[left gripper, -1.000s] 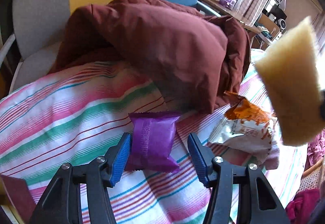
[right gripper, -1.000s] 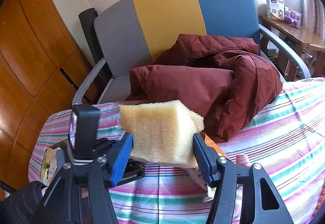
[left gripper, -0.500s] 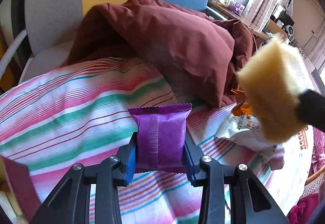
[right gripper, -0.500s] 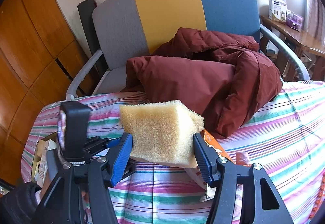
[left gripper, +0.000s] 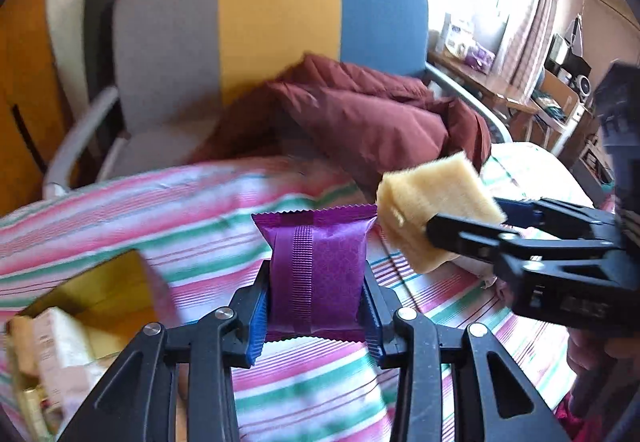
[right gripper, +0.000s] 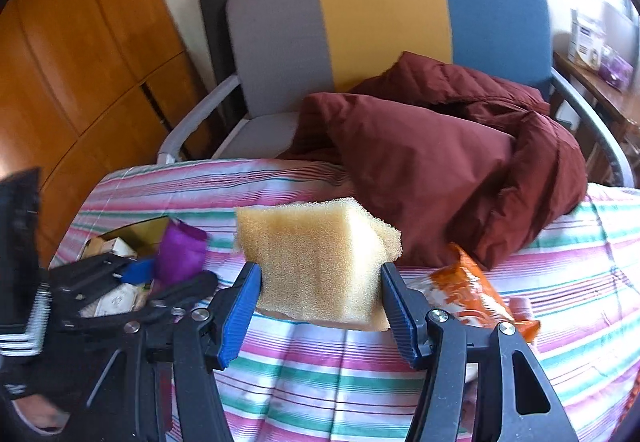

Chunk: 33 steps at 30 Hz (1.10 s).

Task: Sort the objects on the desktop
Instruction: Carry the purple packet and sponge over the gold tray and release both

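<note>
My left gripper [left gripper: 316, 306] is shut on a purple snack packet [left gripper: 318, 274] and holds it upright above the striped cloth [left gripper: 200, 209]. My right gripper [right gripper: 320, 302] is shut on a yellow sponge [right gripper: 316, 266] and holds it in the air. In the left wrist view the sponge [left gripper: 432, 209] and the right gripper [left gripper: 466, 226] hang to the right of the packet. In the right wrist view the left gripper [right gripper: 160, 274] with the packet [right gripper: 180, 252] sits at the left, over an open box [right gripper: 120, 242].
The open box [left gripper: 80, 306] holds several small items at the cloth's left edge. An orange and white snack bag [right gripper: 468, 294] lies on the cloth by a maroon jacket [right gripper: 440, 161]. A grey, yellow and blue chair [right gripper: 380, 9] stands behind. A wooden cabinet [right gripper: 80, 61] is left.
The left gripper closed on the purple packet, lifted it off the cloth and swung left toward the box. The right gripper, still holding the sponge, came closer beside it.
</note>
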{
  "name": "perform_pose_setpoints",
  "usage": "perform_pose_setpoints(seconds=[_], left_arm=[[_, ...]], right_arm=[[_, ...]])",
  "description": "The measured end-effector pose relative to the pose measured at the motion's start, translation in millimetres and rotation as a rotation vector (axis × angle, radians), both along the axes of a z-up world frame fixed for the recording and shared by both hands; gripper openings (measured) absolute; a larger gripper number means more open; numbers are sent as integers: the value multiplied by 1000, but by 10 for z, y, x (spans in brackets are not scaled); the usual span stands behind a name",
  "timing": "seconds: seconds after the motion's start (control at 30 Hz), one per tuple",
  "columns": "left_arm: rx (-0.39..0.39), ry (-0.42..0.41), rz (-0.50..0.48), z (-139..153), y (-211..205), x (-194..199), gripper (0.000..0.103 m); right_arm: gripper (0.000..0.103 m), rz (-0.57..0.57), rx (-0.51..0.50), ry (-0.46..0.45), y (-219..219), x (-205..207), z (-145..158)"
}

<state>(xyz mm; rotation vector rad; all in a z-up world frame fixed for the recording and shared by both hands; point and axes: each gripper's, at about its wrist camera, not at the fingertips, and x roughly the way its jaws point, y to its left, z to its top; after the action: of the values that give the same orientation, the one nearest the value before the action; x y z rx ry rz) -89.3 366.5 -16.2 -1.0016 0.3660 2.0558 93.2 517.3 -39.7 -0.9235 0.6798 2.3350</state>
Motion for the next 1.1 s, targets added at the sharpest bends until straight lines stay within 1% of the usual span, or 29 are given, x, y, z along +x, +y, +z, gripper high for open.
perform_pose_setpoints(seconds=[0.03,0.13,0.2,0.3,0.4,0.6,0.7,0.93,1.1], left_arm=[[8,14,10,50,-36,17,39],[27,67,49,226,-328,85,39],[36,84,72,295,-444,119,39],[53,102,111,375,-653,148,39],[66,99,152,407,-849,138,39],[68,100,216,380,-1267,146,39],[60,104,246,331,-1451,151,39],[71,59,333,164,-2034,128,39],[95,38,401,118,-2461,59,39]], right_arm=[[61,11,2,6,-29,-14,3],[61,60,15,19,-157,-86,16],[61,88,21,25,-244,-141,20],[61,134,27,33,-389,-224,33],[61,168,14,45,-542,-303,47],[61,218,-13,52,-786,-452,66],[61,237,-6,39,-927,-533,86],[61,280,-12,58,-1361,-694,185],[61,290,-24,58,-1654,-837,210]])
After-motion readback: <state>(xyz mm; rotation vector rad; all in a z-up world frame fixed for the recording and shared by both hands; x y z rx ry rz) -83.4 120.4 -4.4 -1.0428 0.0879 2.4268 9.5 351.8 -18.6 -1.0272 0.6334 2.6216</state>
